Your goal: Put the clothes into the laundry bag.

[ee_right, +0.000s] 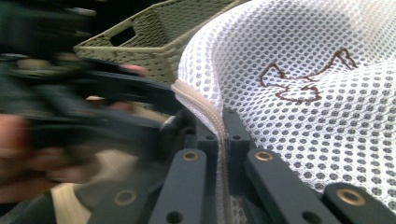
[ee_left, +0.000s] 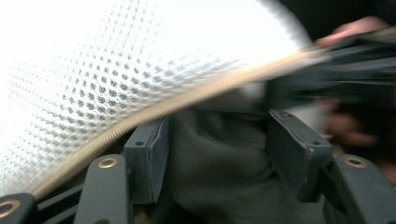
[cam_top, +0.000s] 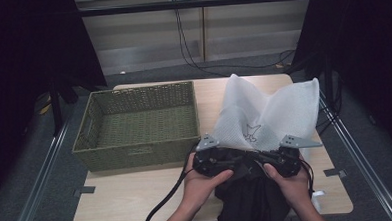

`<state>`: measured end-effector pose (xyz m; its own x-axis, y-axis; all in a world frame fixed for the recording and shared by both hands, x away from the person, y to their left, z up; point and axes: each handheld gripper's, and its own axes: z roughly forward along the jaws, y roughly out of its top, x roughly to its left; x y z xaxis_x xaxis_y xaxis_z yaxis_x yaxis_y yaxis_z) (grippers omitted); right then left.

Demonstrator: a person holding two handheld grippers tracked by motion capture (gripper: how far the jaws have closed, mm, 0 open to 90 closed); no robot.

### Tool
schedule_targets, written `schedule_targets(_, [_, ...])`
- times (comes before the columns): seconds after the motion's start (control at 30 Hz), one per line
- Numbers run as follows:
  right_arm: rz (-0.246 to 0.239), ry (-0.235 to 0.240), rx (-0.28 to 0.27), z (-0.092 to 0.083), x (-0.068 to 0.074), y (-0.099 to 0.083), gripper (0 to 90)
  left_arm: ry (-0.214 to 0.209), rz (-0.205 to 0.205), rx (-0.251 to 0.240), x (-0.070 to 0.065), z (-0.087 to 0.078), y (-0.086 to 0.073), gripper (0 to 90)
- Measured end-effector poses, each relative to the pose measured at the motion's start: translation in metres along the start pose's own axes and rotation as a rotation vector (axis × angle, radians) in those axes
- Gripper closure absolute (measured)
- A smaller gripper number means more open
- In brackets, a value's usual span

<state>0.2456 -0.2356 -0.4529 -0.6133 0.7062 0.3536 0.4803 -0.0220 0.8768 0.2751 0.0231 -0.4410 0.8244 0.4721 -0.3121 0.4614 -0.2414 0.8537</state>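
Note:
A white mesh laundry bag [cam_top: 274,112] with a small brown emblem lies on the right half of the table, its beige zipper edge toward me. A dark garment [cam_top: 250,200] sits at the bag's mouth near the front edge. In the left gripper view, my left gripper [ee_left: 219,140] is open, with the dark garment [ee_left: 219,182] lying between its spread jaws and the mesh bag [ee_left: 93,70] above it. My right gripper [ee_right: 223,128] is shut on the zipper edge of the mesh bag [ee_right: 303,70]. In the high view, the left gripper [cam_top: 231,161] and the right gripper [cam_top: 266,160] sit close together.
An olive woven basket [cam_top: 136,153] stands on the left half of the wooden table [cam_top: 138,198], its inside bare; the basket [ee_right: 154,32] also appears beyond the bag. A black cable trails from the left gripper off the front edge. Metal rails flank the table.

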Motion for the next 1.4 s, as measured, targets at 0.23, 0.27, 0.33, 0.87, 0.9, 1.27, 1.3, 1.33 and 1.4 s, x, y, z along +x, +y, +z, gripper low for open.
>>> schedule_targets(0.23, [0.015,-0.007,0.007,0.009,-0.001,-0.003,88.8,-0.005,0.034,0.363,-0.016,0.041,-0.037,15.3])
schedule_targets(0.27, [0.015,-0.004,0.008,0.009,0.0,-0.003,88.7,0.012,0.066,0.389,-0.02,0.049,-0.042,18.1])
schedule_targets(0.33, [0.009,0.005,0.011,0.01,0.002,-0.003,88.8,0.066,0.14,0.356,-0.027,0.053,-0.041,34.7])
schedule_targets(0.87, [-0.043,0.12,-0.023,-0.009,0.01,0.006,88.8,0.179,0.102,0.2,0.01,0.072,-0.012,78.8])
schedule_targets(0.9, [-0.027,0.131,-0.002,-0.005,0.006,0.002,88.8,0.169,0.103,0.201,0.017,0.075,-0.021,78.3])
schedule_targets(1.27, [0.058,0.026,0.022,0.002,-0.018,-0.007,88.7,-0.096,0.023,0.031,-0.001,0.003,-0.021,35.9])
schedule_targets(1.3, [0.059,0.027,0.022,0.002,-0.018,-0.007,88.7,-0.088,0.005,0.07,-0.002,0.005,-0.028,34.0])
schedule_targets(1.33, [0.054,0.029,0.027,0.004,-0.017,-0.008,88.7,-0.105,-0.004,0.105,-0.005,0.01,-0.033,27.5])
schedule_targets(1.4, [0.059,0.026,0.03,0.007,-0.016,-0.008,88.7,-0.075,0.063,0.219,-0.016,0.026,-0.045,18.2])
